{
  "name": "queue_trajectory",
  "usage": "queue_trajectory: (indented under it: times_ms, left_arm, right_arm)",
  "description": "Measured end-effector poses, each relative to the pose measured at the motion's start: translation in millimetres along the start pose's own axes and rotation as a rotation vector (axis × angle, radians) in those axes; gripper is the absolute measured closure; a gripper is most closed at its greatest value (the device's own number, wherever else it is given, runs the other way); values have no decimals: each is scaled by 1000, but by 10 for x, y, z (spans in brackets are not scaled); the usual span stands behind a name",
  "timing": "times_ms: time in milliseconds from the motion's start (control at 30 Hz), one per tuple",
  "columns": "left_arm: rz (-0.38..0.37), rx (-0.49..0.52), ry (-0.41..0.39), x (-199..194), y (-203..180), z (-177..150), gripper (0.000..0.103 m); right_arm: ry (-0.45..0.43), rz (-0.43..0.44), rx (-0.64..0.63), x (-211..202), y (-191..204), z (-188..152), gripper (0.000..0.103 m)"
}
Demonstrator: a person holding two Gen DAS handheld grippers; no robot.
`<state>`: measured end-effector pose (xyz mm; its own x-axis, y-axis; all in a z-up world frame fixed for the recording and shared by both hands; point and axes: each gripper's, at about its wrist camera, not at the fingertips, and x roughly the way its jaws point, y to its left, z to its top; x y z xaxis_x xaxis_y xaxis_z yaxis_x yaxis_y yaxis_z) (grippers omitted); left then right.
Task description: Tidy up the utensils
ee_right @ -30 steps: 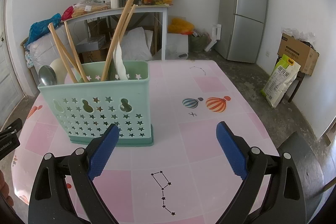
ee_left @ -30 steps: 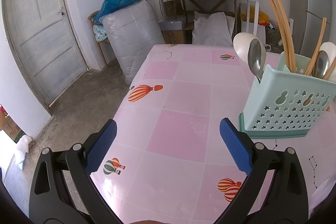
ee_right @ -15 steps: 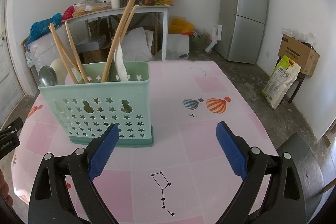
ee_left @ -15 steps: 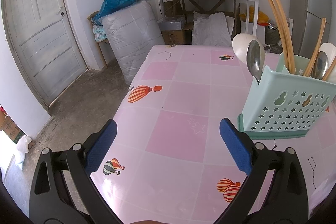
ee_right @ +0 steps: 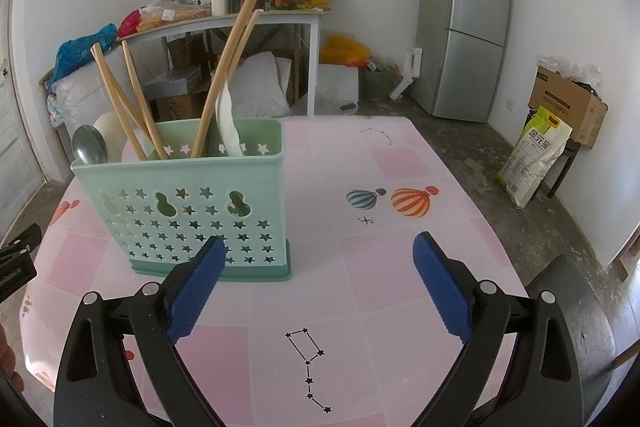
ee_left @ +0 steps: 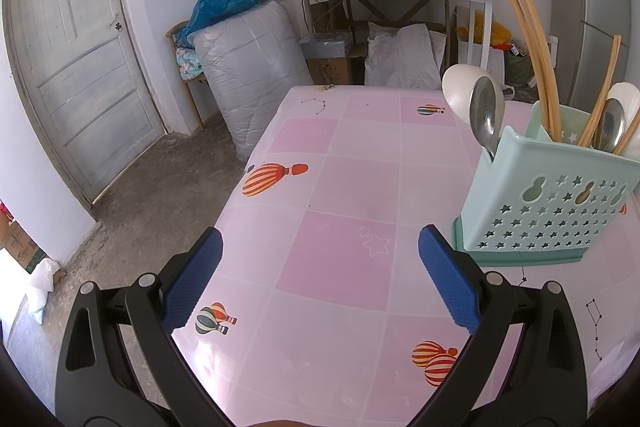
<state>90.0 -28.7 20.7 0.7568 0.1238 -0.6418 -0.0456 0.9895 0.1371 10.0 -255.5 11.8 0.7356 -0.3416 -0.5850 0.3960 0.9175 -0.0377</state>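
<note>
Left tool spread wide, empty, low in the left wrist view over the pink checked bench. Right tool equally wide, empty. Mint-green perforated plastic utensil caddy upright on the bench, left of centre in the right wrist view, at the right edge in the left. Wooden chopsticks, a steel spoon and white ceramic spoons standing inside. Grey panelled door only in the left view's upper left; silver refrigerator whole and cardboard box only in the right.

Home storeroom-kitchen: fridge, cluttered side table, patterned tablecloth.
</note>
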Motion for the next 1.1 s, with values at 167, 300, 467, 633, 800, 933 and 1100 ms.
queue_trajectory:
  times_ms: [167,300,467,633,800,933,1100]
  left_arm:
    - [0,-1,0,2,-8,0,9]
    - [0,-1,1,6,-6,2,9]
    - [-1,-1,5,14,1,-3,9]
    - [-2,0,6,15,-3,-9,9]
    - [-3,1,9,23,-10,-24,9]
    - [-4,1,11,20,-16,-37,9]
    - [-8,6,12,17,-29,-47,9]
  right_arm:
    - [0,0,0,-3,-7,-5,10]
    - [0,0,0,-1,3,1,10]
    - [1,0,0,-4,0,-2,10]
    - [1,0,0,-1,3,7,10]
    - [5,2,-1,-1,-3,0,10]
    - [5,2,-1,0,-2,0,10]
    - [5,2,0,1,-2,-2,10]
